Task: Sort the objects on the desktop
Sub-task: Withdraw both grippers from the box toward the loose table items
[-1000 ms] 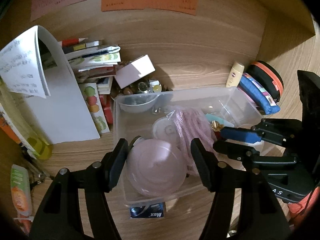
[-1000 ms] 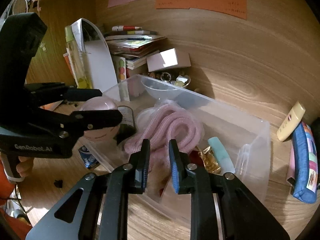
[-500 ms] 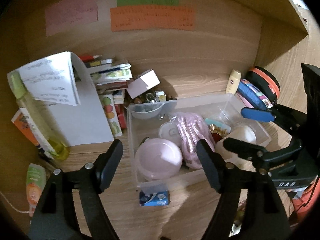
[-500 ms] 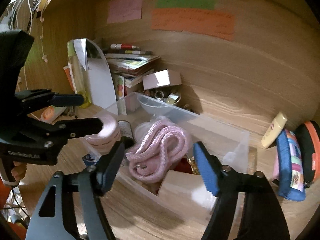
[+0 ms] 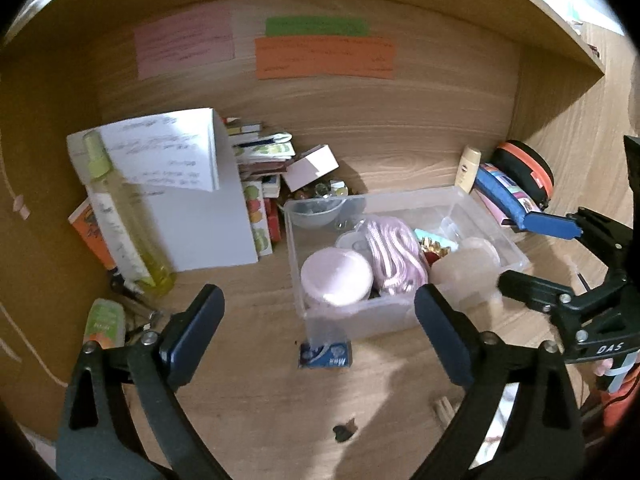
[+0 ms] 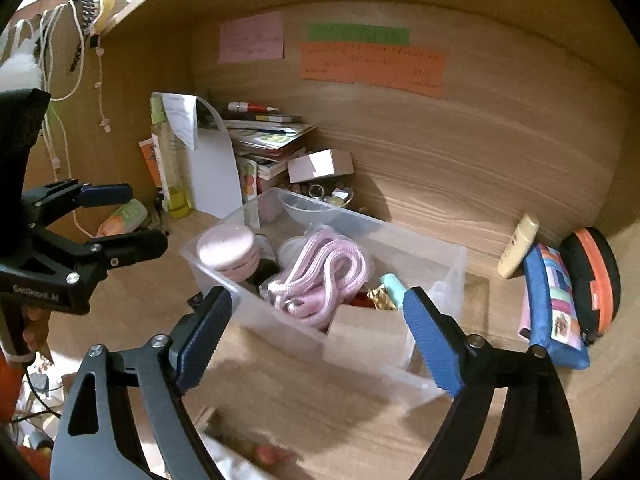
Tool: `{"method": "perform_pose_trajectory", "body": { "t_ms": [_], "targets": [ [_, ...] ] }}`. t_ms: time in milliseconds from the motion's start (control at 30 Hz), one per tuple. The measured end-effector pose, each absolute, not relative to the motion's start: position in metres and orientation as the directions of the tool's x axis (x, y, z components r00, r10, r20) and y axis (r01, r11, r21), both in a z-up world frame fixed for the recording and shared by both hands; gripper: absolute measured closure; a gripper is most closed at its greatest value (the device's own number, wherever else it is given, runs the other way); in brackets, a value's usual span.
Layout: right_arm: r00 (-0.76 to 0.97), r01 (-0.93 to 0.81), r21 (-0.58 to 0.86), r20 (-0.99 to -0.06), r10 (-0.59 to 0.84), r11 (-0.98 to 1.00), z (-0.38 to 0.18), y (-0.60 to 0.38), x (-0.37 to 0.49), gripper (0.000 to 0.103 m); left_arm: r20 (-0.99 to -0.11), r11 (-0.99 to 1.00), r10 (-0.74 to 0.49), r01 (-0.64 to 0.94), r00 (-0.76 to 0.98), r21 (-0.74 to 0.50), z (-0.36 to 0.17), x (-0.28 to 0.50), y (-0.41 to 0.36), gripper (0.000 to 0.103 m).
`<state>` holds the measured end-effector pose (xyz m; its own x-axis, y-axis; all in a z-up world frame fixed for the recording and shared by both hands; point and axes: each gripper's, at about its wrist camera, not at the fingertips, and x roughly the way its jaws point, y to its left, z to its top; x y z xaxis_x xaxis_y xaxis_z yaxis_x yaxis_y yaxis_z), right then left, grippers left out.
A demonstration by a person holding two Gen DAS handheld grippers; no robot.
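Both grippers empty above the bin
Left gripper (image 5: 318,320) and right gripper (image 6: 318,336) spreading wider; clear bin (image 5: 404,316) lies just beyond, long axis left-right.

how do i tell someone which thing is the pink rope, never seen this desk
Find the clear plastic bin in the middle of the wooden desk. Inside it, right of the round pink jar, lies the pink rope. It is the only coiled, braided cord there; its neighbours are smooth containers.
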<state>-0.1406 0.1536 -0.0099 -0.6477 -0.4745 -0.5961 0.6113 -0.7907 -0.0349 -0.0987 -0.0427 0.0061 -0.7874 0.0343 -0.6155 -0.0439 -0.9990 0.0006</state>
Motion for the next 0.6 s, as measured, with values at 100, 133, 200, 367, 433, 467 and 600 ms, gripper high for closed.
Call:
{"method": "perform_pose_trajectory", "body": {
  "t_ms": [100, 133, 200, 367, 433, 467, 600],
  "targets": [
    [-0.645, 0.604, -0.025, -0.602, -0.471, -0.796, -0.009, 0.159, -0.129, 0.010, -0.622, -0.999, 0.024, -0.033, -0.783, 0.003, 0.003, -0.087, -0.048, 0.006],
    [-0.643, 0.603, -0.019, -0.603, -0.472, -0.798, -0.009, 0.161, -0.126, 0.007, -0.625, -1.000, 0.020, -0.029, -0.780, 0.004, 0.000, -0.083, -0.049, 0.006],
    [-0.639, 0.600, -0.001, -0.602, -0.478, -0.800, -0.012, 0.166, -0.119, 0.003, -0.636, -1.000, 0.015, -0.023, -0.772, 0.003, -0.006, -0.076, -0.051, 0.006],
    [-0.612, 0.595, 0.015, -0.639, -0.466, -0.803, -0.027, 0.172, -0.106, 0.003, -0.672, -1.000, 0.012, -0.007, -0.740, -0.010, -0.027, -0.062, -0.057, 0.006],
    [-0.603, 0.591, 0.016, -0.655, -0.455, -0.806, -0.035, 0.175, -0.101, 0.003, -0.687, -1.000, 0.007, -0.003, -0.726, -0.008, -0.036, -0.058, -0.059, 0.006],
    [-0.595, 0.593, 0.020, -0.662, -0.456, -0.805, -0.039, 0.176, -0.098, 0.003, -0.697, -1.000, 0.007, -0.002, -0.717, -0.009, -0.042, -0.055, -0.060, 0.006],
    [-0.560, 0.609, 0.046, -0.682, -0.470, -0.792, -0.049, 0.180, -0.090, 0.004, -0.722, -1.000, 0.015, -0.004, -0.692, -0.016, -0.056, -0.050, -0.064, 0.006]
  ]
}}
